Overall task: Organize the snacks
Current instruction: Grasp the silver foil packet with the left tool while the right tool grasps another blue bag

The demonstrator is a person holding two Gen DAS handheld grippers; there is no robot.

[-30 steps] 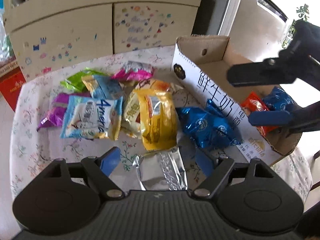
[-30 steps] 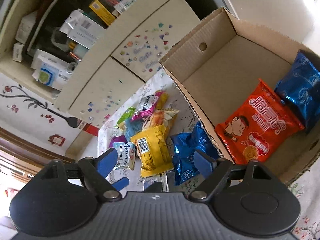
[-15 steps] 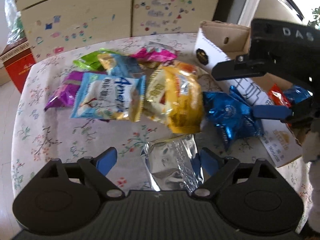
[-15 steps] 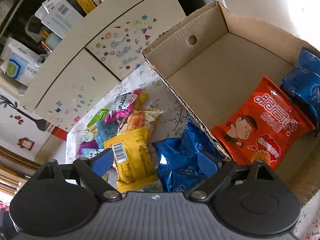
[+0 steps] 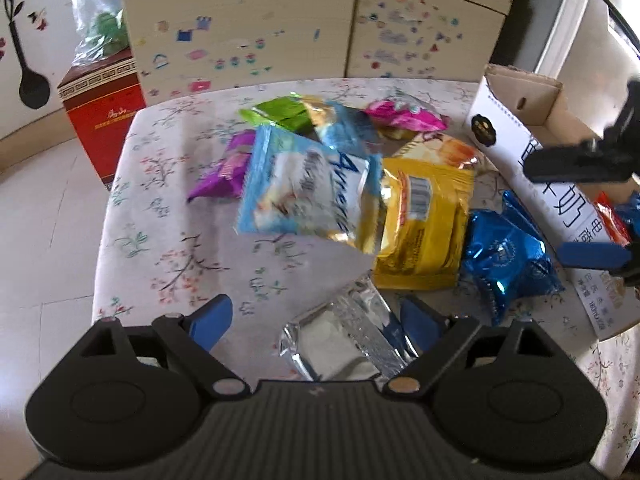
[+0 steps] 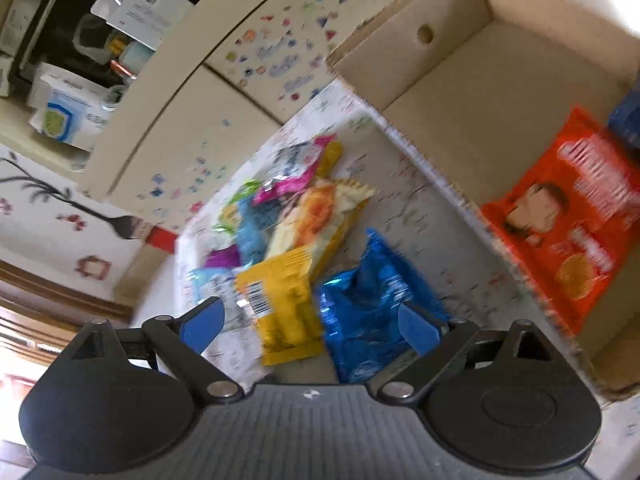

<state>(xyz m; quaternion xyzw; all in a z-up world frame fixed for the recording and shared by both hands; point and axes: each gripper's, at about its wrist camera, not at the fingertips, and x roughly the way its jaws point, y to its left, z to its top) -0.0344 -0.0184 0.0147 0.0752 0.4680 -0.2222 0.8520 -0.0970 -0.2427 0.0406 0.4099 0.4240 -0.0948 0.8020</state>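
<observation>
Several snack packets lie heaped on a flowered tablecloth [image 5: 132, 216]: a light blue one [image 5: 304, 192], a yellow one [image 5: 420, 232] and a shiny blue one [image 5: 504, 256]. A silver packet [image 5: 340, 340] lies between the fingers of my left gripper [image 5: 316, 320], which is open and not pressing on it. My right gripper [image 6: 312, 324] hovers over the yellow packet [image 6: 284, 300] and the blue packet [image 6: 372, 300]; its jaws are opening and hold nothing. It shows at the right of the left wrist view [image 5: 544, 210], in front of the cardboard box [image 5: 500, 148]. Inside the box [image 6: 440, 80] lies an orange packet [image 6: 572, 232].
A purple packet [image 5: 224, 168], a green one [image 5: 280, 114] and a pink one [image 5: 400, 114] lie at the far side of the heap. A stickered cabinet [image 5: 280, 32] stands behind the table, a red box [image 5: 104, 120] on the floor to its left. Cluttered shelves [image 6: 80, 40] hang above.
My left gripper has swung leftward and lower over the table, so the silver packet now sits by its right finger. My right gripper has dropped from over the box toward the blue packet, jaws wider.
</observation>
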